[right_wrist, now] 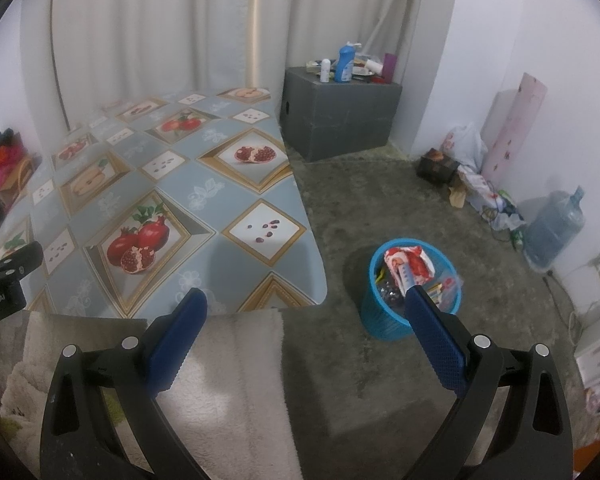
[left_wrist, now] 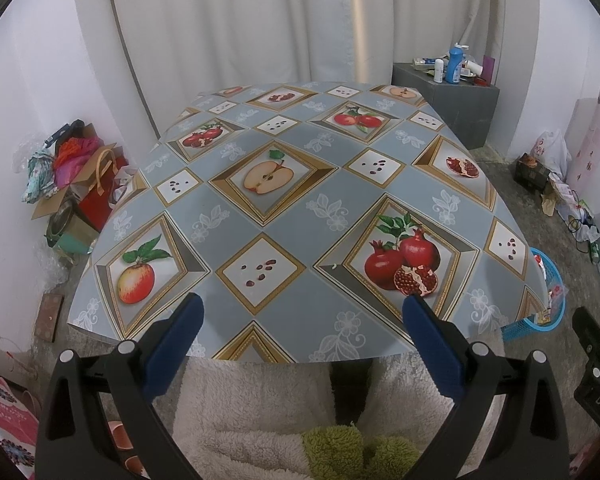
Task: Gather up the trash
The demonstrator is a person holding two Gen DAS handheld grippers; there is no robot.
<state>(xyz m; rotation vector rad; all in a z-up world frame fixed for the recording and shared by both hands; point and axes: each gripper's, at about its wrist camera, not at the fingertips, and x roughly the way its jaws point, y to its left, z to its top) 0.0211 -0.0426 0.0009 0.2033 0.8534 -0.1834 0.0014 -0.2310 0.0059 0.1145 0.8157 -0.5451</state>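
Note:
A blue plastic basket (right_wrist: 384, 318) stands on the floor right of the table and holds wrappers (right_wrist: 406, 266) and other trash. It also shows at the right edge of the left wrist view (left_wrist: 550, 304). The table (left_wrist: 292, 316) has a grey-blue cloth printed with apples and pomegranates; a tiny white scrap (left_wrist: 334, 267) lies on it. My left gripper (left_wrist: 302, 308) is open and empty over the table's near edge. My right gripper (right_wrist: 306, 300) is open and empty, above the table's near right corner, left of the basket.
A grey box (right_wrist: 340, 116) with bottles stands at the back. Bags and a cardboard pile (left_wrist: 76, 184) lie left of the table. A water jug (right_wrist: 556, 226) and bags line the right wall. A fluffy white blanket (left_wrist: 260, 408) lies below the grippers.

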